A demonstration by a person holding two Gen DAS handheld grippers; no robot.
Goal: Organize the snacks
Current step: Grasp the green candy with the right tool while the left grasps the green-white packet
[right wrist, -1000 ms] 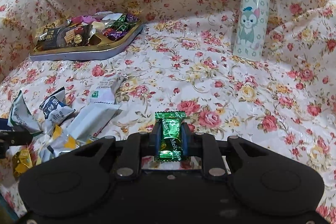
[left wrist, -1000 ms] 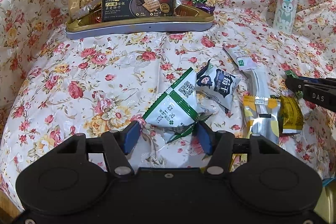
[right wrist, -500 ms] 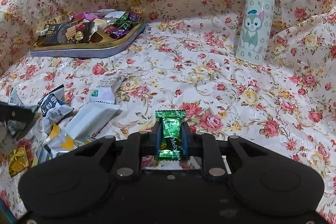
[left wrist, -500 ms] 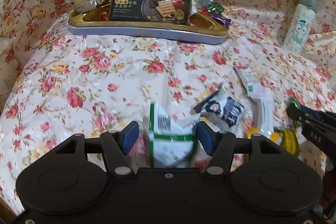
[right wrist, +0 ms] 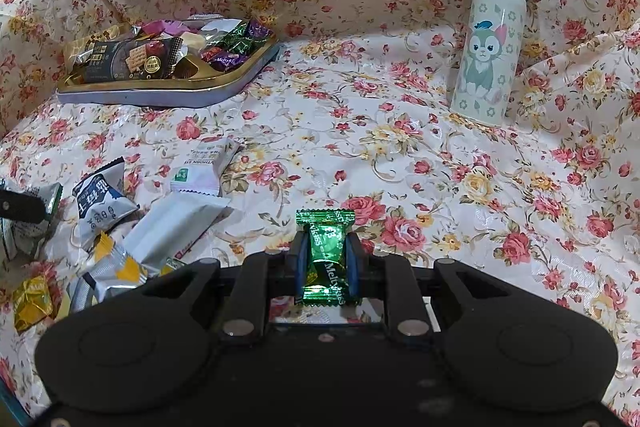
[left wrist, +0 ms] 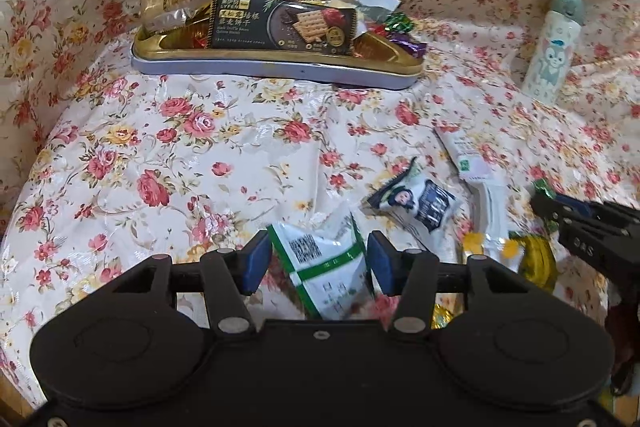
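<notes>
The left gripper (left wrist: 316, 263) has moved in over the green-and-white packet (left wrist: 326, 273) — jaws closing, pads nearly touching it, well short of the tray (left wrist: 276, 65). The right gripper (right wrist: 325, 263) stays clamped on the green candy (right wrist: 325, 259) — both await transfer to the tray.

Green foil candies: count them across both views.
2. One green candy is clamped in the jaws of the right gripper; another green candy lies in the tin beside purple candies. More may be buried there.

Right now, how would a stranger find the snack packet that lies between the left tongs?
Start at the gold-rimmed metal snack tray at the back of the flowered cloth, then come straight forward to the closing left tongs. Between them is the white plastic packet with green stripes, unlike its dark-printed neighbour.
</notes>
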